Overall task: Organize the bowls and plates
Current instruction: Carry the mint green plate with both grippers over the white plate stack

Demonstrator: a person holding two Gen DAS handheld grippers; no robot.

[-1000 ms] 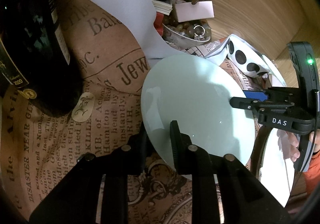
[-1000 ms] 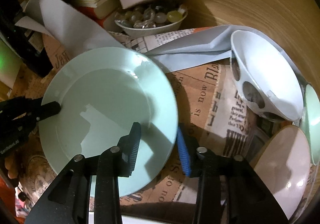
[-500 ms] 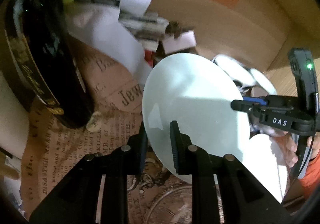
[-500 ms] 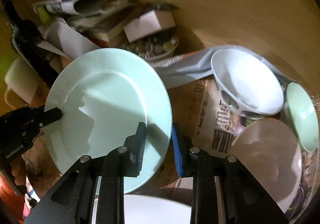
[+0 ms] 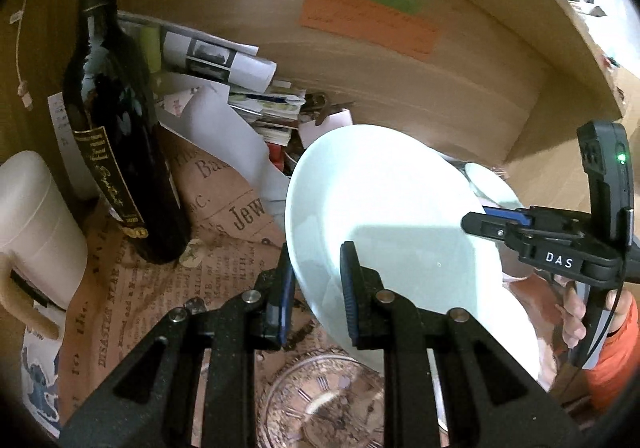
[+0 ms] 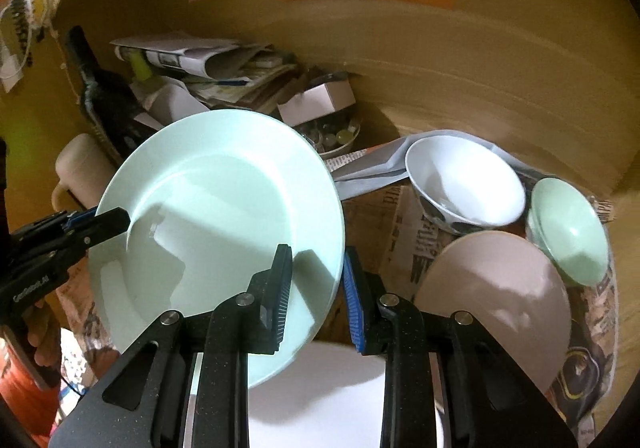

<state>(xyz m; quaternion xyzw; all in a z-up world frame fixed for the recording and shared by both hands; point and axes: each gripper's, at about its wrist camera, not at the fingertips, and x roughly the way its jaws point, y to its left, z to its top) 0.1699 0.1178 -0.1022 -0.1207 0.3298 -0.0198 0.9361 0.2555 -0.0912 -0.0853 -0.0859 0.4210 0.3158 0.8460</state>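
Plate (image 6: 216, 216) of pale mint colour hangs tilted above the newspaper-covered surface (image 5: 160, 288), held by both grippers at opposite edges. Left gripper (image 5: 316, 288) has its jaws narrowed onto the plate's near rim in its own view, one finger behind the rim and one against the plate's face. Right gripper (image 6: 316, 288) likewise straddles the rim on the other side, its fingers closed to a narrow gap around the plate's edge; in the left wrist view its fingertips (image 5: 480, 222) reach onto the plate's far rim.

Below the held plate lies a white plate (image 6: 320, 400), partly hidden by the right gripper's frame. To the right sit a beige plate (image 6: 500, 296), a white bowl (image 6: 464, 180) with a dark pattern outside, and a small green bowl (image 6: 568, 228) just beside it. A dark wine bottle (image 5: 116, 152) stands upright at left beside a cream mug (image 5: 36, 224), with stacked papers (image 5: 224, 60) behind.
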